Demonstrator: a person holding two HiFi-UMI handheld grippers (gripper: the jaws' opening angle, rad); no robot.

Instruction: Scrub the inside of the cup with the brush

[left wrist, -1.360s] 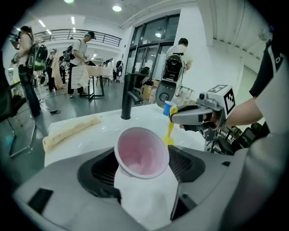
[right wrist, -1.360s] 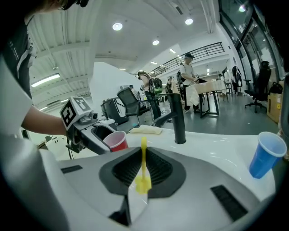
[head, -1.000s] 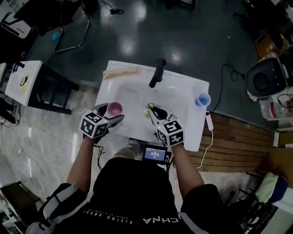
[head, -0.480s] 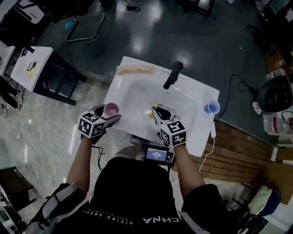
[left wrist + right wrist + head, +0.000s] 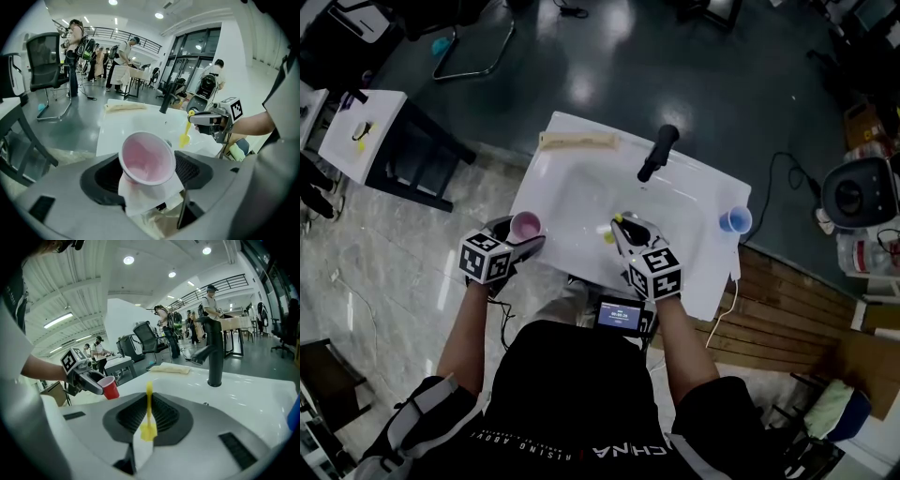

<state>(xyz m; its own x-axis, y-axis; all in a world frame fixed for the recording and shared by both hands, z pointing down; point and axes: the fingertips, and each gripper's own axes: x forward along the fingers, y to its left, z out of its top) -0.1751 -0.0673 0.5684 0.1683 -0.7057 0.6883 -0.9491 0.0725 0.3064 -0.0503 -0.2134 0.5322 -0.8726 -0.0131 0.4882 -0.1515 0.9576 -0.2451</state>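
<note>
While the person stands at the white sink (image 5: pixel 572 192), the left hand-held gripper (image 5: pixel 523 237) pinches the pink cup (image 5: pixel 147 157) at the basin's 9 o'clock edge. The cup's mouth faces up, I think so a brush can go in. The right hand-held gripper (image 5: pixel 623 228) is pressed on a thin yellow brush (image 5: pixel 149 420) near the middle. Bare basin lies between them. The black tap (image 5: pixel 656 152) at 12 o'clock and the blue cup (image 5: pixel 733 220) at 3 o'clock sit well apart.

Dim overhead; bright, fisheye-vignetted close-ups
</note>
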